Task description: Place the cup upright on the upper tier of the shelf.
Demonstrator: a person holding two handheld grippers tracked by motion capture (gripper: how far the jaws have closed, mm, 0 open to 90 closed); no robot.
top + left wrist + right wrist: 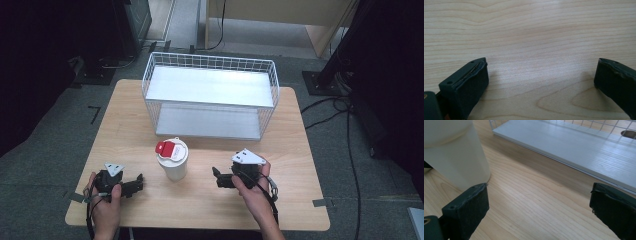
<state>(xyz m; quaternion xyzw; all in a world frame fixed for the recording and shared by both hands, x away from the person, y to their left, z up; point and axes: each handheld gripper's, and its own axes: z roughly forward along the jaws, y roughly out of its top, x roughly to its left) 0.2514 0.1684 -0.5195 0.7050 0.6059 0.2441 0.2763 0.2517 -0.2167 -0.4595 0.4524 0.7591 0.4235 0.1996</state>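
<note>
We held both grippers wide open beside the upright white tumbler (173,160), which stood at nine o'clock of our nearer right gripper (216,176), the left gripper (140,181) farther off.

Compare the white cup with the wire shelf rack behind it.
The cup is small, solid-walled, round and closed by a lid with a red tab; the wire rack is far larger, boxy, open mesh with two flat shelves. The cup stands nearer both grippers; the rack sits farther back. Both are white, upright on the table.
</note>
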